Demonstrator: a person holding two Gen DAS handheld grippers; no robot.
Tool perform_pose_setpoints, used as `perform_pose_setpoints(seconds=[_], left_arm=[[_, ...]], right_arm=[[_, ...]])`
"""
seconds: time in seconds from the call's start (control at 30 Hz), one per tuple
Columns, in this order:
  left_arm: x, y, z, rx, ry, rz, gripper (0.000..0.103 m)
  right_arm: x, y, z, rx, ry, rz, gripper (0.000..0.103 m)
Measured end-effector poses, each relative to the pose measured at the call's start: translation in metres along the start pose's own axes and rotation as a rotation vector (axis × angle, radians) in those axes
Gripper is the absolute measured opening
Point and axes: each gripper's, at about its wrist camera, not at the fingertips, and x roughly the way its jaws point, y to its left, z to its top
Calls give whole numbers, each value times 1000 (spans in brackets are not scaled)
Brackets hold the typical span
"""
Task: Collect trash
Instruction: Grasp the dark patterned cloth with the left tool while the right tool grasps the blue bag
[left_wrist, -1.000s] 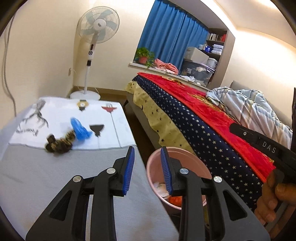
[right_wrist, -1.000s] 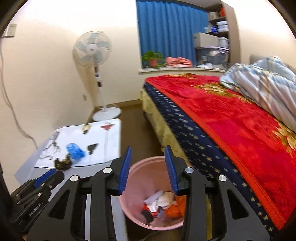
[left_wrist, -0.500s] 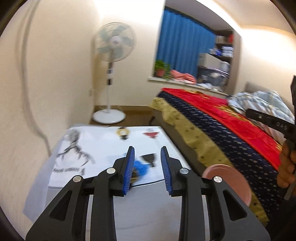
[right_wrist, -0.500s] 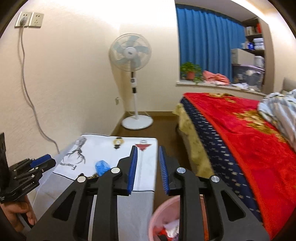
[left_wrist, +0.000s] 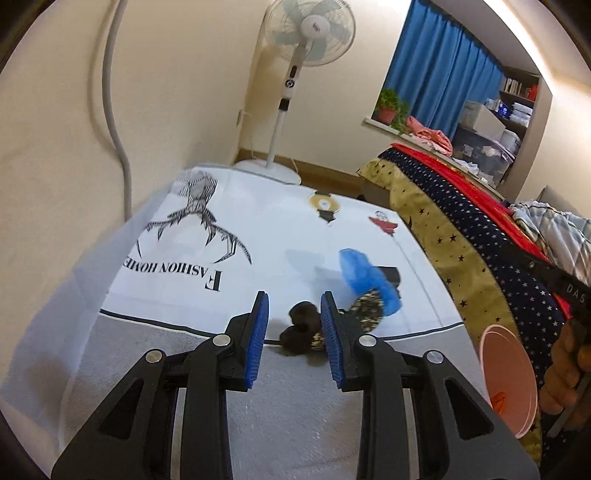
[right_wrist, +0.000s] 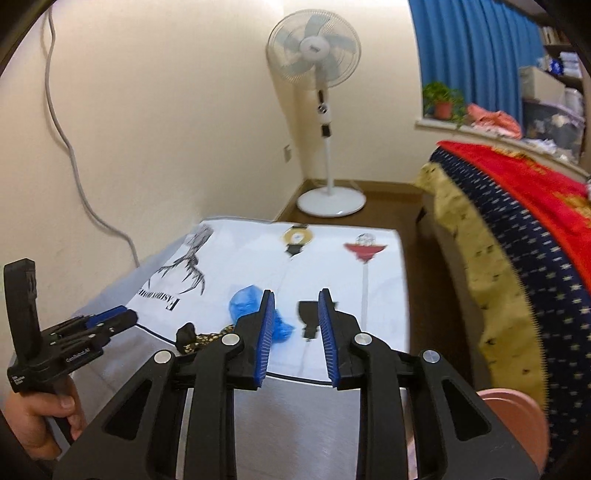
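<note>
Both tools have swung from the pink bin toward the trash. From the left wrist, the left tool hangs over the surface, its pads apart and empty, with the dark crumpled wrapper between its tips and the blue wad just beyond. The pink bin sits low right, beside the bed.

From the right wrist, the right tool is also parted and empty, the blue wad just left of its tips; the left tool shows at far left.
</note>
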Motion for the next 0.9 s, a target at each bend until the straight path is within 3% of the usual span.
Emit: perform_pose_setpoints(seconds=[0.27,0.33,0.5,0.7,0.77,0.8,0.83,0.87,0.9], left_arm=[[33,4,-1,-50,39,-32,30],[39,3,-2,-53,46,-40,35],[53,-2,-6,-41,82,-42,37],[70,-2,-12,-74,142,-57,49],[77,-5,-16,-53,174,-39,49],[78,-6,-17,-49,178,-42,48],[79,-6,-18,-47,179,-45,44],[78,-7,-17,-43,172,-51,38],[77,-8,-16,-39,169,-57,25]], right_arm=[[54,18,-13,-32,46,52,31],[63,19,-16,-31,57,63,39],[84,22,-22,-28,96,107,47],[101,34,-33,-85,156,132,48],[105,34,-35,-96,172,124,45],[106,32,-35,-100,177,116,35],[106,30,-34,-97,180,114,21],[106,27,-33,-89,180,114,16],[105,24,-30,-79,178,115,7]])
